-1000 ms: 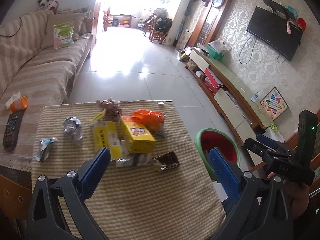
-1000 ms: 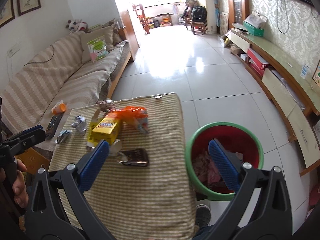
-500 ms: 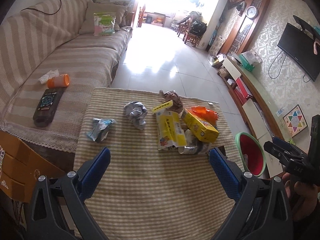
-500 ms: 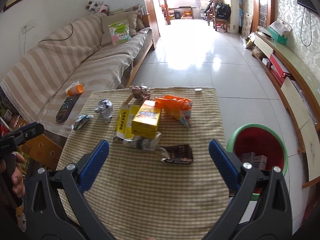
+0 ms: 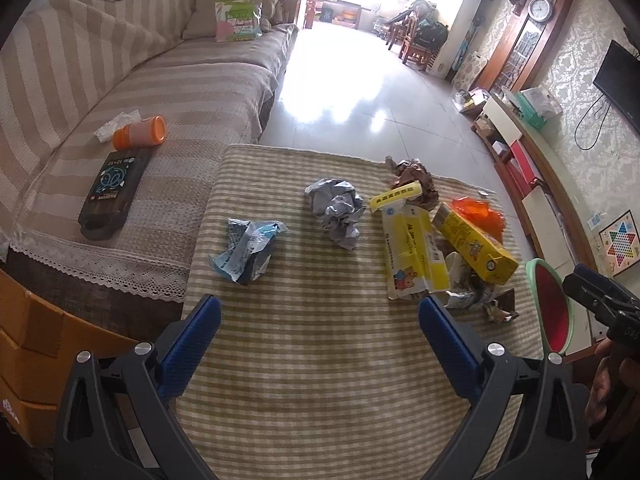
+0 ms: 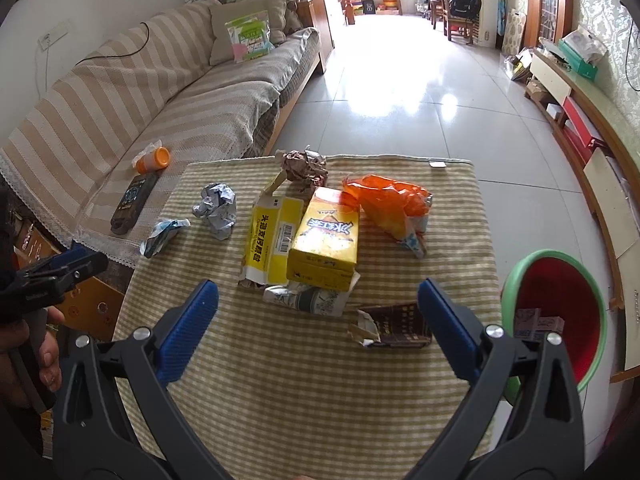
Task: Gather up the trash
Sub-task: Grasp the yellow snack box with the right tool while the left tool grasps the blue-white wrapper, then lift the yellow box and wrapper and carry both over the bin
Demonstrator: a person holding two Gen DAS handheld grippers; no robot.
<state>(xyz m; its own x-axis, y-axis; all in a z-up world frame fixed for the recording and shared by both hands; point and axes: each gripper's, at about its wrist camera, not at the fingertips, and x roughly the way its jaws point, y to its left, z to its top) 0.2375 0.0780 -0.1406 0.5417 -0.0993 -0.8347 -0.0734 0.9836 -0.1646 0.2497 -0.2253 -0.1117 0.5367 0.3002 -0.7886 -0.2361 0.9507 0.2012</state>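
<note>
1. On the table [image 6: 304, 380], mid-frame in both views, lies the trash: a yellow box [image 6: 326, 240], a flat carton [image 6: 268, 240], an orange bag [image 6: 386, 202], a grey paper ball [image 5: 338, 208], a blue wrapper [image 5: 248, 252], a brown wad [image 6: 304, 166] and a dark packet [image 6: 394, 326].
2. The bin [image 6: 560, 312] sits at lower right of the right view, beside the table, with some boxes inside.
3. The left gripper [image 5: 318, 328] and the right gripper [image 6: 318, 314] are both spread wide, grasping nothing.
4. All of it looks light. The boxes are stiff but crushable, so pinch across a narrow edge.
5. The bag and wrapper are soft and likely slippery; take a bunched fold. The paper ball should squeeze easily anywhere.
</note>
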